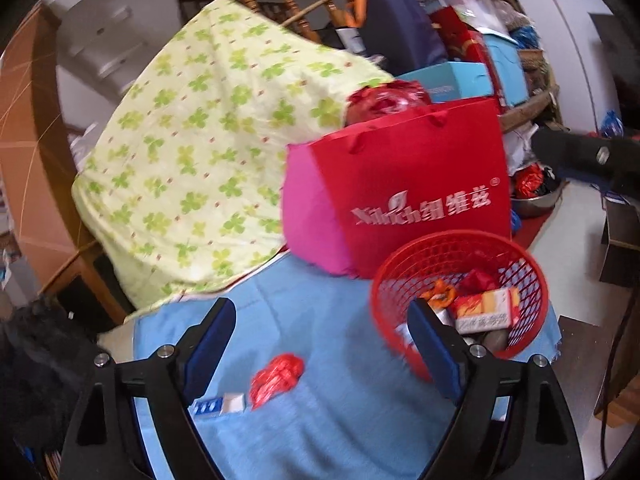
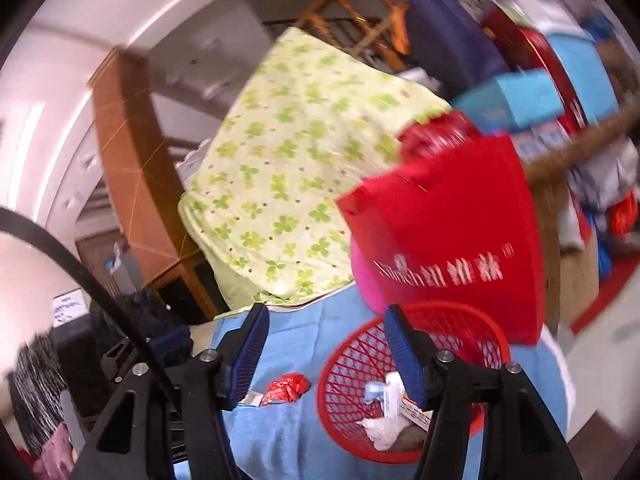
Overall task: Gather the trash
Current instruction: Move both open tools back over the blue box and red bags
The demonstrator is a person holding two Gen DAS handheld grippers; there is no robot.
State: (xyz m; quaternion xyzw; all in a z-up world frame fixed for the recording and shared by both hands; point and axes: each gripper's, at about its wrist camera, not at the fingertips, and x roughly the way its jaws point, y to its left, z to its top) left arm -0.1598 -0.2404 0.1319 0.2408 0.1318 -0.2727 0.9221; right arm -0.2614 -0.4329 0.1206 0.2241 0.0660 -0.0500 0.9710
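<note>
A red mesh basket (image 1: 520, 264) stands on a blue cloth (image 1: 320, 420) and holds several pieces of trash, among them a red-and-yellow carton (image 1: 486, 310). A crumpled red foil wrapper (image 1: 276, 376) and a small blue-and-white box (image 1: 218, 404) lie on the cloth. My left gripper (image 1: 320, 344) is open and empty above the wrapper. In the right wrist view my right gripper (image 2: 324, 348) is open and empty, with the basket (image 2: 360, 368) under its right finger and the wrapper (image 2: 288, 388) between the fingers. The other gripper shows at the left wrist view's right edge (image 1: 588, 156).
A red gift bag (image 1: 420, 188) stands right behind the basket. A green clover-print quilt (image 1: 192, 160) drapes over wooden furniture to the left. Boxes and bags pile up at the back right (image 1: 460, 40). A metal bowl (image 1: 532, 200) sits on the floor.
</note>
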